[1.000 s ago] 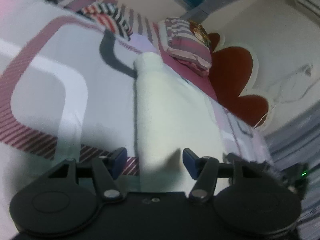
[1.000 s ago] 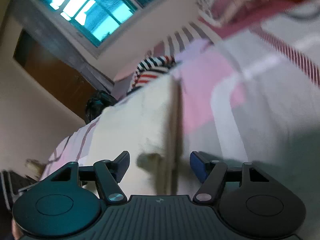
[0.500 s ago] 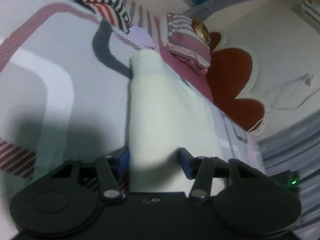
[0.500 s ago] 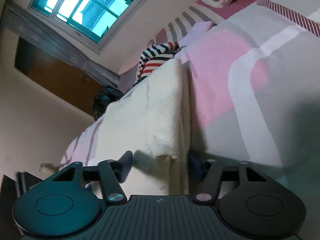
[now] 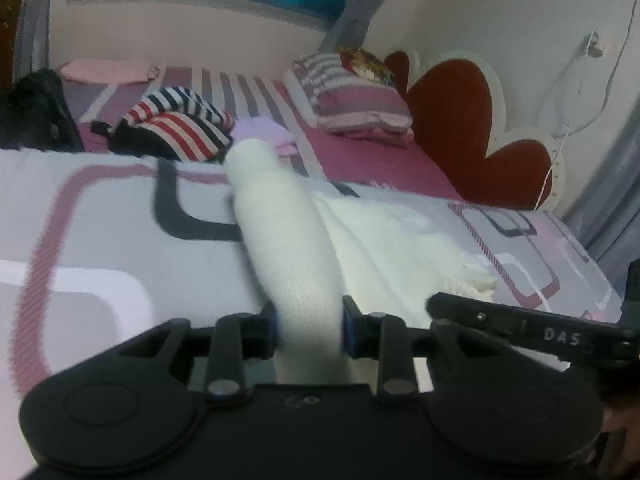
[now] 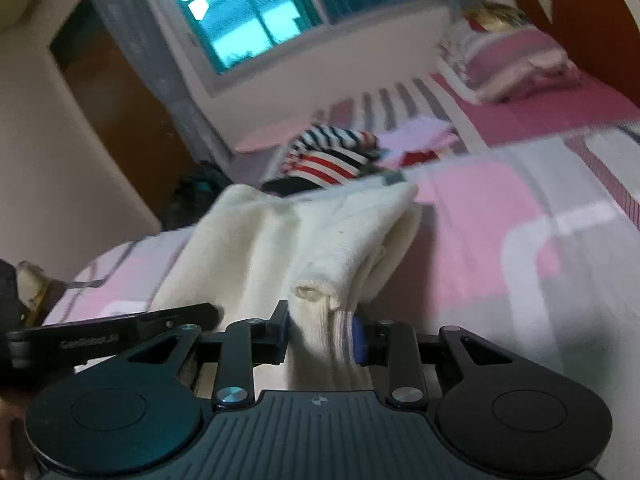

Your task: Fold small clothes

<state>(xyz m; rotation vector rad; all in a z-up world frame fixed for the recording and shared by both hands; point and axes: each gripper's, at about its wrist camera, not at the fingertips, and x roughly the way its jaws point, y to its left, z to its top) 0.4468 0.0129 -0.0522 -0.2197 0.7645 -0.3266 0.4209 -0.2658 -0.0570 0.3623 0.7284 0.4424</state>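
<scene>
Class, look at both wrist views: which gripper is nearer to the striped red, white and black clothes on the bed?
Cannot tell. The left gripper and right gripper sit side by side, jaws closing on the white garment; the striped clothes lie well beyond both.

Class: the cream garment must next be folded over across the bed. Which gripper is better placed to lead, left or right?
Neither clearly; use both. The left gripper and right gripper each have jaws closing on the cream garment, each pinching a bunched edge.

On my right gripper [image 5: 532, 330], seen past my left one, white letters "DAS" stand on its black side bar. On my left gripper [image 6: 108, 340], seen from the right wrist, pale lettering runs along its black bar, too blurred to read.
</scene>
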